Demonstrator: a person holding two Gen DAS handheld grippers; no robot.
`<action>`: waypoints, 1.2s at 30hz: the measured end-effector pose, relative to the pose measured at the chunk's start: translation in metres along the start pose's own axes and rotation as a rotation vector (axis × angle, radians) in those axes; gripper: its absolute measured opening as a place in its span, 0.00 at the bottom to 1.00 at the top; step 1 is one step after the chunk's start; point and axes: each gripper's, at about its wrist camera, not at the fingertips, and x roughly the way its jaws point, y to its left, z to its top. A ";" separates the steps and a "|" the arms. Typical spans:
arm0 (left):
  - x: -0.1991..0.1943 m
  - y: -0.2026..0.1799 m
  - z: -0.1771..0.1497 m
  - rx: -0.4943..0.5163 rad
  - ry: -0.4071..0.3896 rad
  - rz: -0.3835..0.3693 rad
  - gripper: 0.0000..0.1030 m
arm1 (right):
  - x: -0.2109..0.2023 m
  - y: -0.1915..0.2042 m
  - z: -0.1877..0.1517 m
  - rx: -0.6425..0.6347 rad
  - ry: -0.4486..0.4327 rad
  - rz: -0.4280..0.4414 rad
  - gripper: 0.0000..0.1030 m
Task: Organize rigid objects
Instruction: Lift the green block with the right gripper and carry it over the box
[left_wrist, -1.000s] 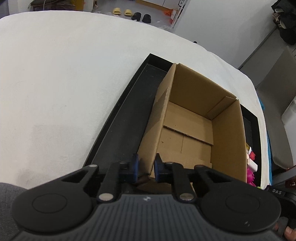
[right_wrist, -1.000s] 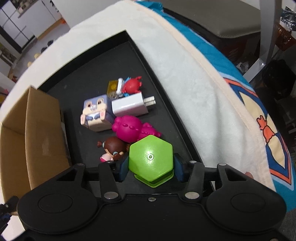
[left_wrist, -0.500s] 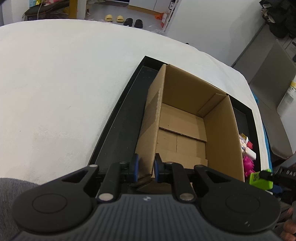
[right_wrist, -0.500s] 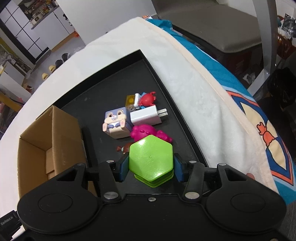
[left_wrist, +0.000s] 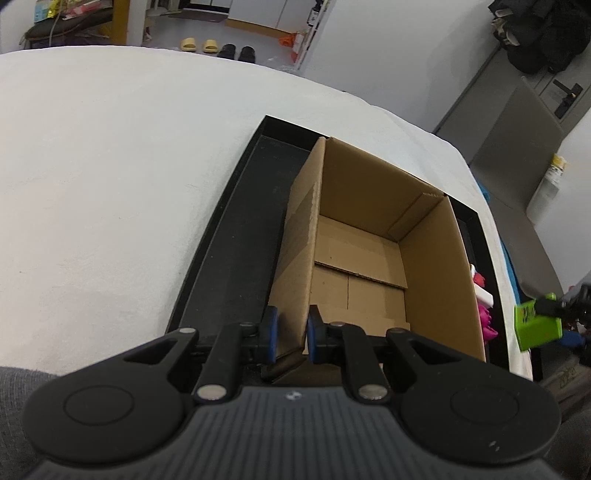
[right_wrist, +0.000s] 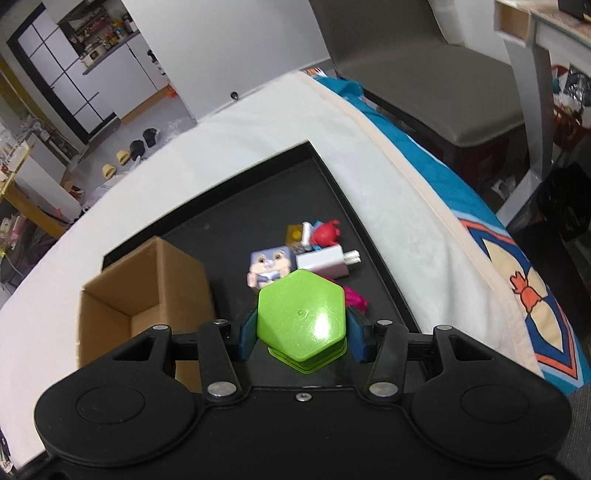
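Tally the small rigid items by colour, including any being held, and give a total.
Green hexagonal piece, held in right gripper: 1
Pink toy: 1
Red figure: 1
White charger: 1
Purple bunny cube: 1
Yellow block: 1
Total: 6

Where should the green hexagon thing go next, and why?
Probably sideways, to above the cardboard box. The right gripper grips the green hexagon above the tray's toys, the box looks empty, and the left gripper pinches its wall.

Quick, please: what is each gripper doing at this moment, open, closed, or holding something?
Left gripper: closed on the cardboard box wall.
Right gripper: closed, holding the green hexagonal block.
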 end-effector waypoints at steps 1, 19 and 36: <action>0.001 0.001 0.000 -0.003 0.000 -0.004 0.14 | -0.002 0.004 0.001 -0.005 -0.005 0.002 0.46; 0.004 0.007 -0.003 -0.027 -0.032 -0.028 0.14 | -0.015 0.073 0.006 -0.116 -0.053 0.105 0.46; -0.003 0.020 -0.007 -0.076 -0.043 -0.062 0.15 | 0.019 0.150 -0.010 -0.270 0.010 0.183 0.46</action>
